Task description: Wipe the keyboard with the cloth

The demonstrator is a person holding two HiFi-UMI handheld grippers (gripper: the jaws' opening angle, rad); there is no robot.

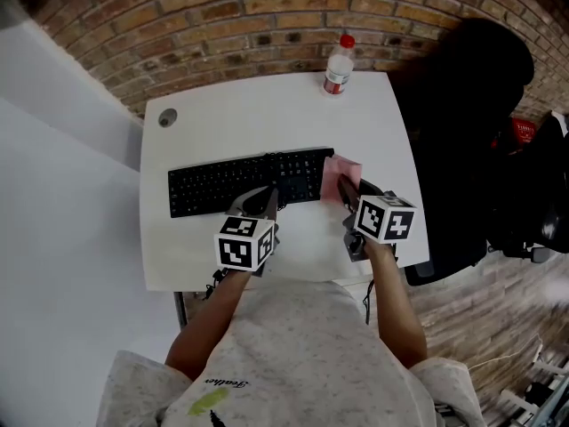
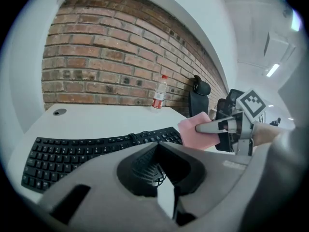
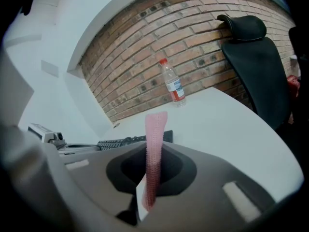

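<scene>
While the left tongs [image 1: 268,191] are held clenched and empty over the near edge of the black keyboard [image 1: 222,183], the pink cloth [image 1: 339,173] is gripped in the right tongs [image 1: 344,187] at the keyboard's right end, with a bottle [image 1: 338,65] seen at the desk's [image 1: 258,114] far edge.

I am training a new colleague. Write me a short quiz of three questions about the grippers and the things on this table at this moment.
1. True or false: the right gripper has its jaws shut on the pink cloth.
2. Where on the table does the bottle stand? A) at the far edge, near the brick wall; B) at the near edge; C) at the left edge.
3. In a few words: what is between the jaws of the left gripper, which points at the keyboard?

Key: 1 true; 2 A; 3 nothing, the jaws are shut and empty.
</scene>
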